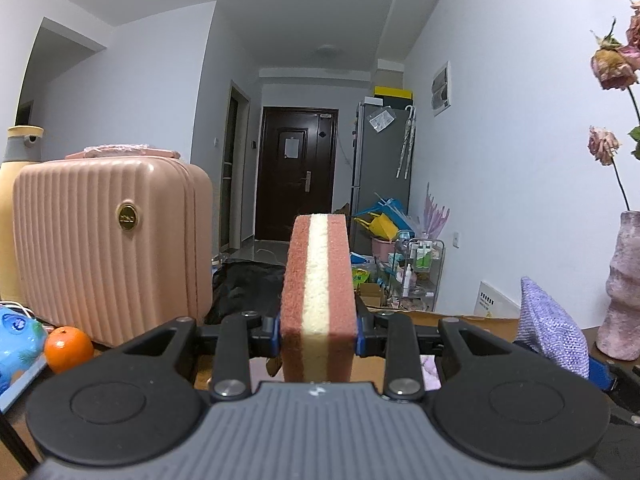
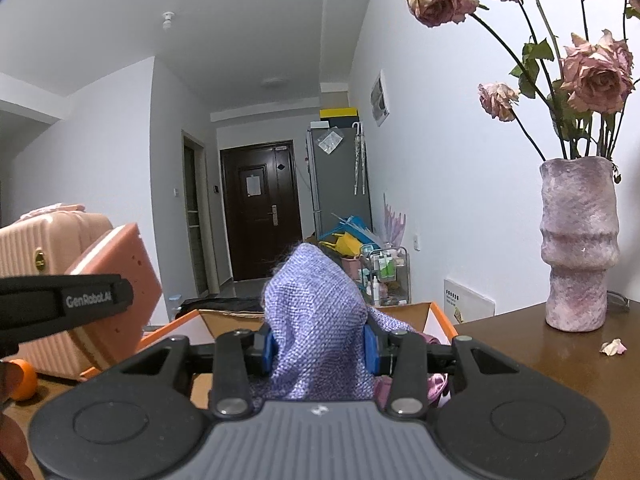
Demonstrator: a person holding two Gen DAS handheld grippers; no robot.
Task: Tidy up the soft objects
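The left gripper (image 1: 319, 340), black with blue pads, is clamped on a rectangular scouring sponge (image 1: 318, 292) made of two coarse reddish-brown abrasive layers around a pale yellow foam core. The sponge stands on its narrow edge between the pads and projects forward and upward from the jaws.

The right gripper (image 2: 320, 350), of the same build, is clamped on a lilac loosely woven cloth (image 2: 316, 320). The cloth bunches into a soft peak above the pads and drapes below them.

Directly beyond and beneath the right gripper is an open cardboard box with orange outer walls (image 2: 440, 312); pink fabric (image 2: 434, 384) lies inside it. In the right wrist view the left gripper and its sponge appear to the left, held level with the box.

Left of the left gripper stand a ribbed, glossy pink hard-shell case (image 1: 112, 240), a round orange fruit (image 1: 66, 348) and a blue glossy figurine (image 1: 18, 344). Right of the right gripper, a rough, lumpy pink ceramic vase (image 2: 578, 244) holds dried, wilted pink roses (image 2: 596, 76); one fallen petal (image 2: 612, 347) lies near its base.

All rest on a brown wooden table (image 2: 520, 360). Beyond it are white walls, a dark panelled door (image 1: 298, 172), a grey refrigerator (image 1: 380, 168) and floor clutter.
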